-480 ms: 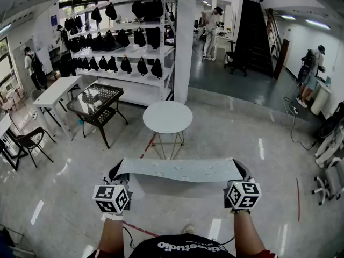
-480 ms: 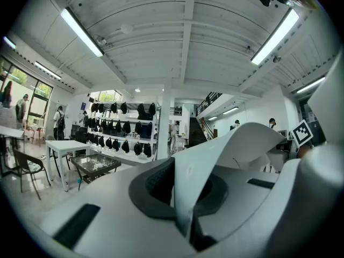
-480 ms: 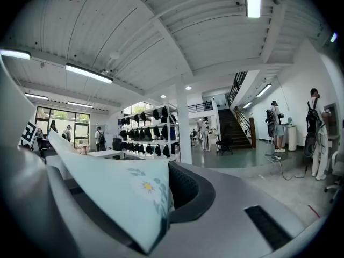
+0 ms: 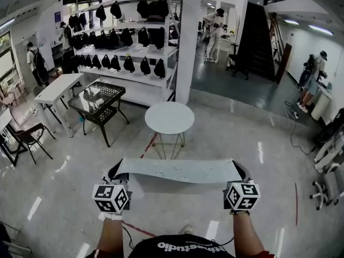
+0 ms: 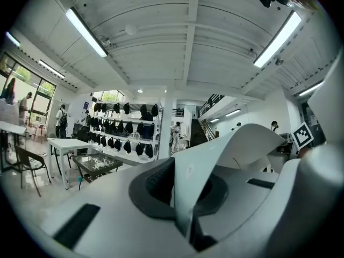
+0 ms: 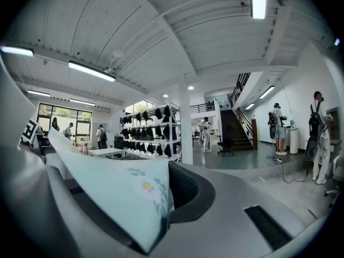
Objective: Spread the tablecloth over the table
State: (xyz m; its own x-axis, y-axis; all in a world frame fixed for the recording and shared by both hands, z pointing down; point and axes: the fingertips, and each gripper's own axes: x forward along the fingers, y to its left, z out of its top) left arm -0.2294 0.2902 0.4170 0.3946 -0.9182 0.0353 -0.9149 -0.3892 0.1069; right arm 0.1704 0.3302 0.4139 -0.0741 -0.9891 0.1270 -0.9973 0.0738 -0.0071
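2 grippers, 1 tablecloth [image 4: 180, 171], 1 round table [image 4: 169, 117]. Left gripper [image 4: 116, 173] jaws clamped on cloth's left end; right gripper [image 4: 241, 172] jaws clamped on right end. Cloth stretched level in air between them, short of table, apart.

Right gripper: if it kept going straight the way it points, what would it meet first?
Nothing near: the right gripper, shut on the tablecloth, looks out over open floor. Probably the white column first, far off; depth is unclear.

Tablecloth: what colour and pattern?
The tablecloth is pale mint with white daisies; best in right gripper view.
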